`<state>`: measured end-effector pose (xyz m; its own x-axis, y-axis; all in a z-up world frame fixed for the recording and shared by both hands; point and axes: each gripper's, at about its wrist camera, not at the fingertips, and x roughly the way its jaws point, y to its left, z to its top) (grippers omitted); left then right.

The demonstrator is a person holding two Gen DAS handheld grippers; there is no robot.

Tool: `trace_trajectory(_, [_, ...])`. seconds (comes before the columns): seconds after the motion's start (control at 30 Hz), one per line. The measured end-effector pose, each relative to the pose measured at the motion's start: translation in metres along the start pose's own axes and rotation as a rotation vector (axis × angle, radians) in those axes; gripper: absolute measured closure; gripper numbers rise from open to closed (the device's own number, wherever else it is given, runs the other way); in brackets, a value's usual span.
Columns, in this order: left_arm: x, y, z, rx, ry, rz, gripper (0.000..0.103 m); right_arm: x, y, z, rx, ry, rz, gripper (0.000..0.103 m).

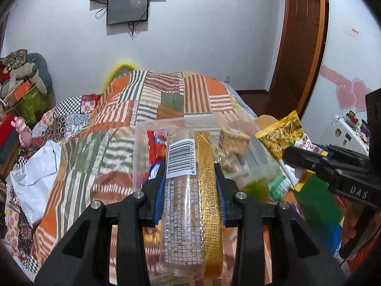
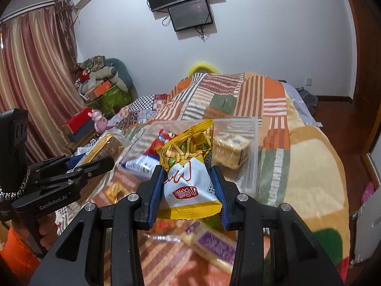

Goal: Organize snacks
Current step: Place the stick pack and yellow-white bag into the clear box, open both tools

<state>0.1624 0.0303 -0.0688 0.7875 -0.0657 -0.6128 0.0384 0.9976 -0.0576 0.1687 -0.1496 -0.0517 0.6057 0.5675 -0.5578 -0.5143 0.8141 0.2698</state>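
- On the bed lies a big patchwork quilt [image 2: 238,95] in orange, green and white, and everything else sits on it or hangs over it.
- A clear plastic box [image 2: 253,143] rests on the quilt. Inside are a red snack bag [image 2: 164,140], a blue and white packet [image 2: 140,164] and a tan cube snack [image 2: 232,151].
- The left gripper [image 1: 189,186] hangs over the near end of the box. Its jaws squeeze a long clear cookie pack [image 1: 188,202] with a gold strip and a barcode.
- The right gripper [image 2: 188,190] is up over the near edge of the box too. Its jaws press on both sides of a yellow and white snack bag [image 2: 188,174] with sticks and green peas pictured on it.
- The two grippers are near each other, not touching.
- A purple and yellow packet [image 2: 216,245] lies on the quilt, under the right gripper.
- A small yellow packet [image 2: 115,190] lies on the quilt near the box.
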Motion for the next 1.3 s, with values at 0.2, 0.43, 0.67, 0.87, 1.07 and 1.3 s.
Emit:
trace_trajectory(0.2, [0.026, 0.0, 0.018, 0.006, -0.004, 0.01, 0.067, 0.02, 0.003, 0.01, 0.01, -0.005, -0.004, 0.066])
trace_trajectory(0.43, [0.058, 0.003, 0.031, -0.004, 0.015, 0.011, 0.067, 0.043, 0.004, 0.019, 0.026, -0.006, -0.007, 0.066])
trace_trajectory(0.67, [0.09, 0.012, 0.036, -0.031, 0.055, 0.012, 0.067, 0.072, -0.001, 0.027, 0.036, 0.017, -0.037, 0.066])
trace_trajectory(0.87, [0.118, 0.024, 0.035, -0.072, 0.116, 0.013, 0.067, 0.096, -0.007, 0.031, 0.034, 0.072, -0.059, 0.066])
trace_trajectory(1.07, [0.132, 0.029, 0.031, -0.087, 0.157, 0.016, 0.067, 0.112, -0.004, 0.026, -0.005, 0.129, -0.068, 0.066])
trace_trajectory(1.3, [0.132, 0.036, 0.031, -0.126, 0.167, -0.011, 0.067, 0.116, -0.003, 0.022, -0.009, 0.169, -0.066, 0.065])
